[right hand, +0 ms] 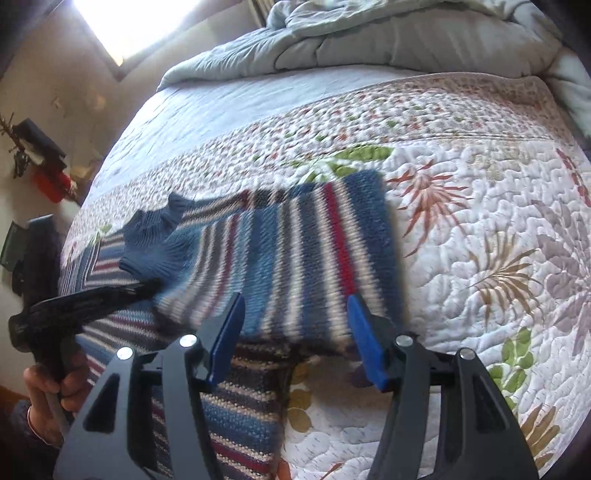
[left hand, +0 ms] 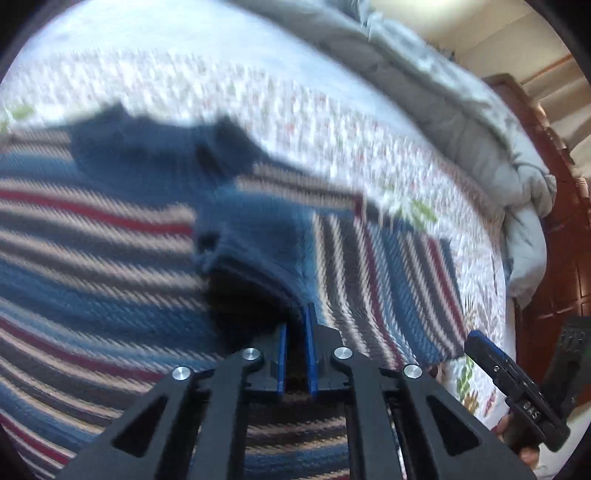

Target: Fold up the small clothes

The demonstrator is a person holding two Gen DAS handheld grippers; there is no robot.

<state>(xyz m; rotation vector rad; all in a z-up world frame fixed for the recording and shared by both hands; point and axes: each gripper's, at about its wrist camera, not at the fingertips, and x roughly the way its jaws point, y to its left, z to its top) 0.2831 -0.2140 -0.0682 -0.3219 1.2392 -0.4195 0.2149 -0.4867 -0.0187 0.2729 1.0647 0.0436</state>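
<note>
A floral quilt [right hand: 461, 229] covers the bed (grey duvet [right hand: 388, 40] beyond). Left gripper [left hand: 297, 314] pinches the striped sweater's [right hand: 295, 251] edge; right gripper [right hand: 295, 306] gapes over it, empty. Only its view shows the window [right hand: 125, 22].

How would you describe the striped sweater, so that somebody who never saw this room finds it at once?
Start at the bed, covered by a white floral quilt, with a grey duvet bunched at the far end. The striped sweater lies on the quilt. It alone is knitted, with blue, cream and red stripes and a plain blue collar.
</note>
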